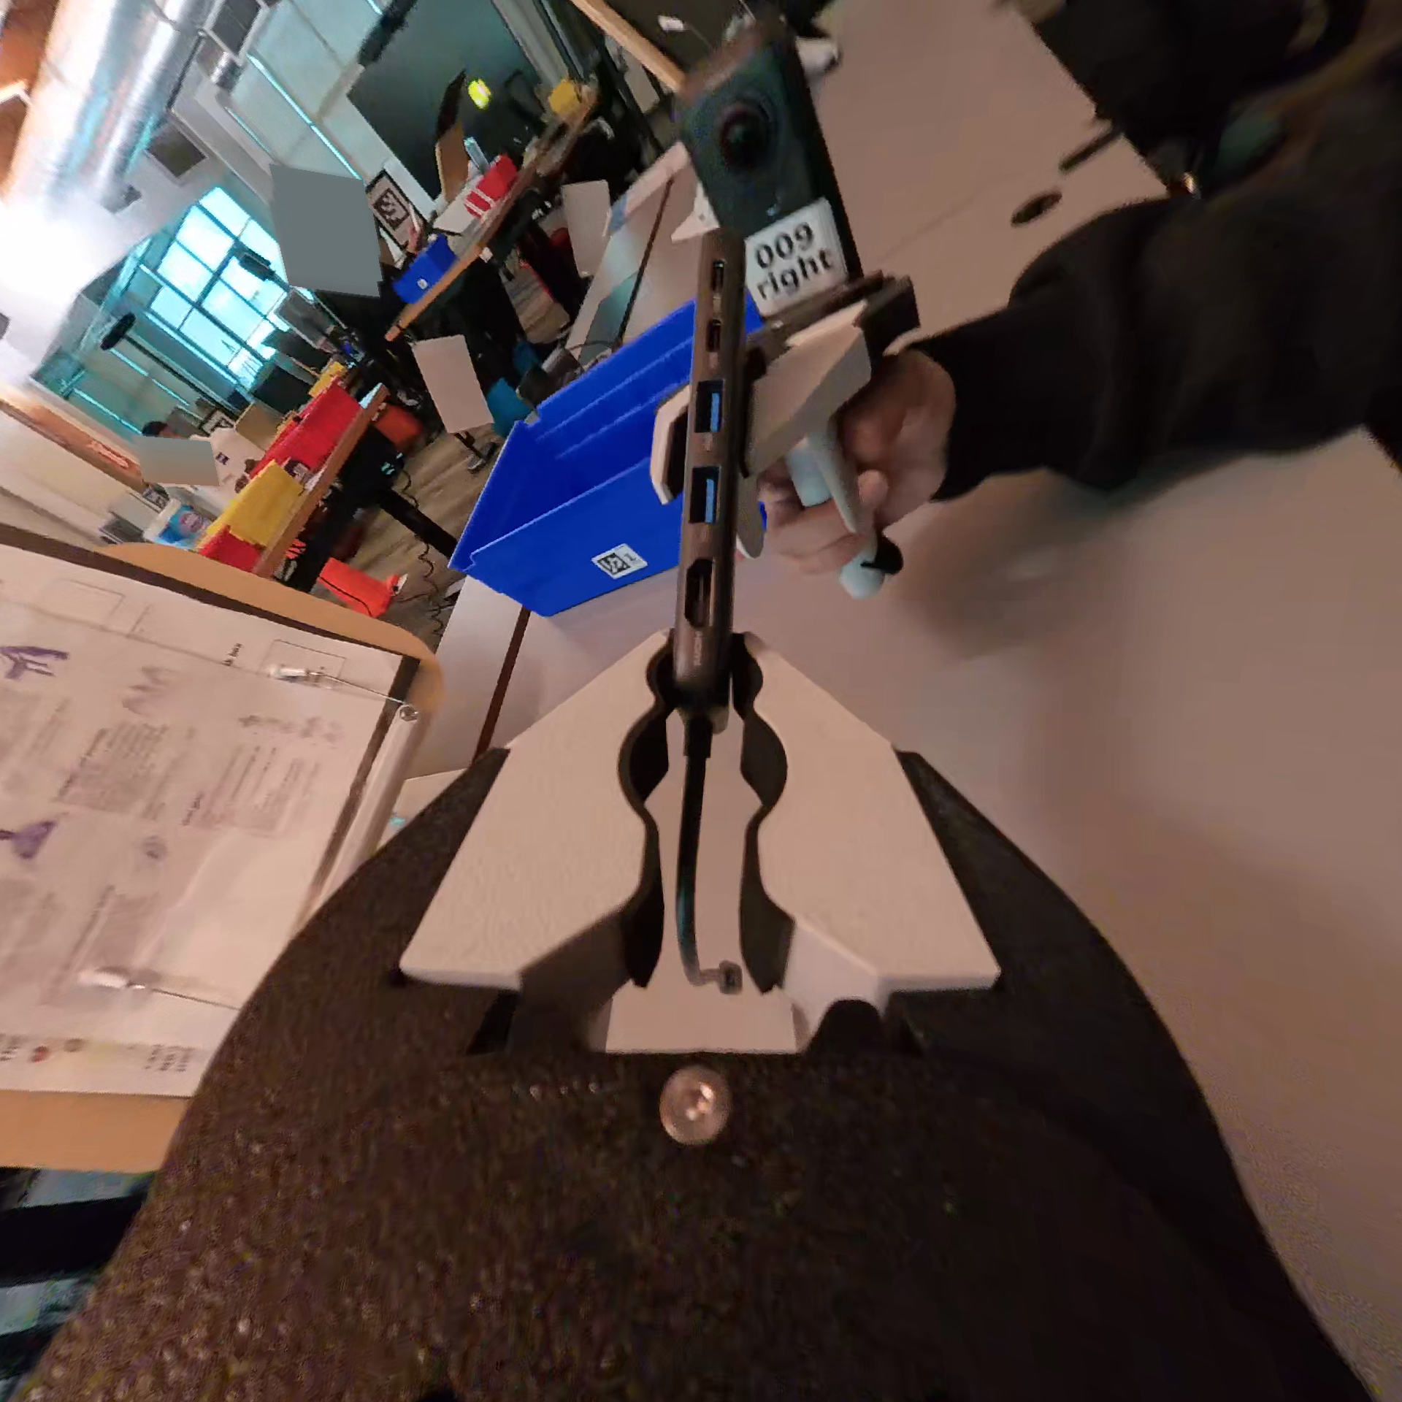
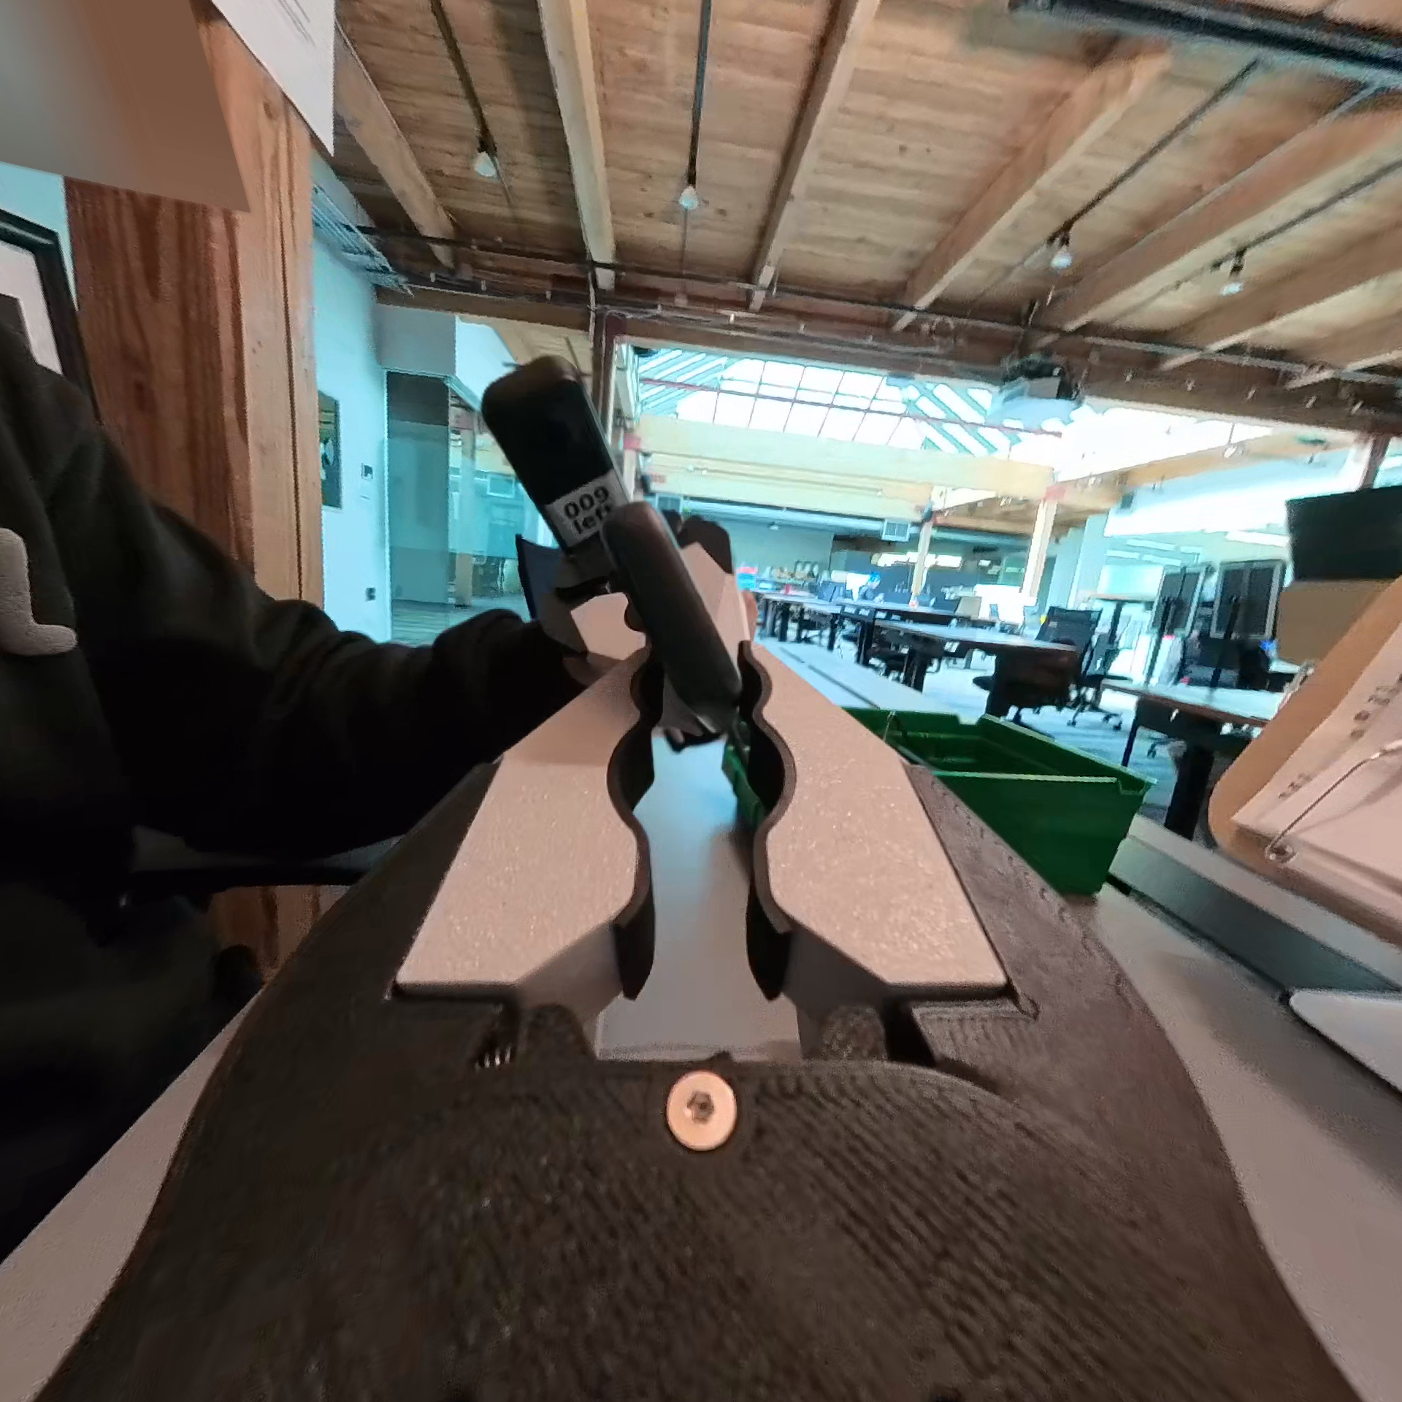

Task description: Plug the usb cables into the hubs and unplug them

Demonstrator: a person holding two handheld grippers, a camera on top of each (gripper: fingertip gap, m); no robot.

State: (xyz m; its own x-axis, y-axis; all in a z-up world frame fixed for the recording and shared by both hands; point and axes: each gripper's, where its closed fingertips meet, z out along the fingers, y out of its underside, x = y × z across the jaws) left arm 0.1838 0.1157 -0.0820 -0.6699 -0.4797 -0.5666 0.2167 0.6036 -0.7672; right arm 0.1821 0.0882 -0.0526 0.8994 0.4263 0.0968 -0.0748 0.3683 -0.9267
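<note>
One dark hub point(image 1: 704, 485) is clamped at its cabled end between the closed fingers of the left gripper point(image 1: 699, 667), with its one short black cable point(image 1: 692, 857) trailing back between them. The same hub point(image 2: 675, 607) is also pinched mid-body by the right gripper point(image 2: 694, 675), both held above the table point(image 1: 1138, 683). Two blue ports are counted along its edge; one blue bin point(image 1: 576, 501) and one green bin point(image 2: 1009, 781) are seen beyond.

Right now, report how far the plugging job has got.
Done: nothing visibly plugged; the hub shows bare ports. In hand: left gripper and right gripper both clamp the hub, its cable dangling. Left: every plugging and unplugging.
</note>
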